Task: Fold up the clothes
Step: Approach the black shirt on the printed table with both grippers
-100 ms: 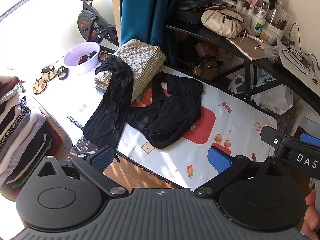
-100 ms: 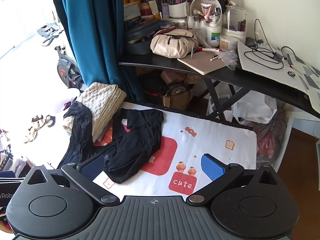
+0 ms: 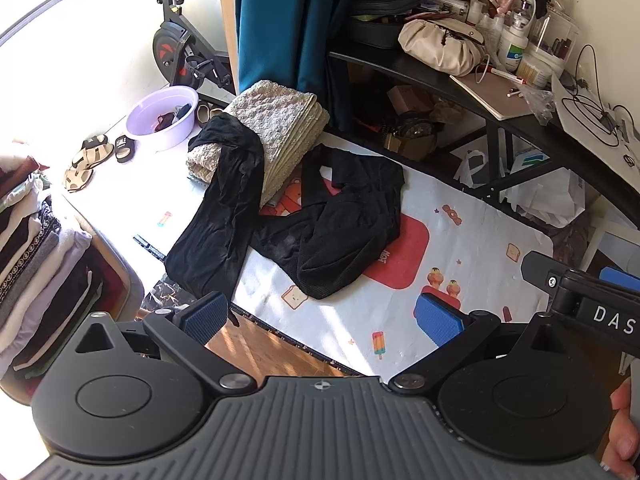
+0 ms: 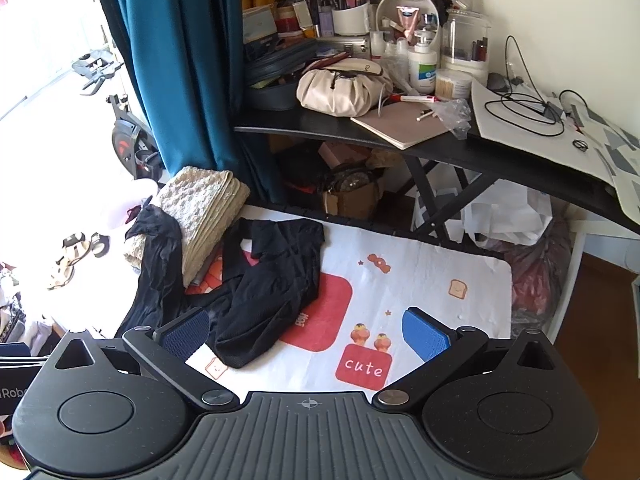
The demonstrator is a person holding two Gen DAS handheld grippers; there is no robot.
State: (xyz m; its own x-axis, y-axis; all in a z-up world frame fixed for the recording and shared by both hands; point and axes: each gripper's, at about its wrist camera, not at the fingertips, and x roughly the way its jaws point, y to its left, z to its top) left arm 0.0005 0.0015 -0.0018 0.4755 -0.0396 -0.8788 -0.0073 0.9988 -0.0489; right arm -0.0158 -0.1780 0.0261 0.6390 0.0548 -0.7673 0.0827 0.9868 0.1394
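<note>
Left wrist view: left gripper [image 3: 322,318] spread wide, blue pads [image 3: 438,320] empty, above the near edge of the printed mat [image 3: 460,240]. The black garment [image 3: 340,228] lies crumpled mid-mat, well ahead of the fingers. A second dark piece [image 3: 224,216] drapes off the folded beige blanket [image 3: 280,128]; its fabric detail is lost in shadow. The stack of folded clothes [image 3: 36,264] is cut off at the left edge. The right gripper [image 3: 580,300] enters at right, partly cropped, lettering "DAS" readable. Sandal strap text is too small to read.

Right wrist view: right gripper [image 4: 306,334] also wide apart, holding nothing. Its left pad [image 4: 184,338] overlaps the black garment [image 4: 272,280] in view; contact cannot be told. Mat [image 4: 440,272] reads "cute". The window area is overexposed, and the basin there is washed out.
</note>
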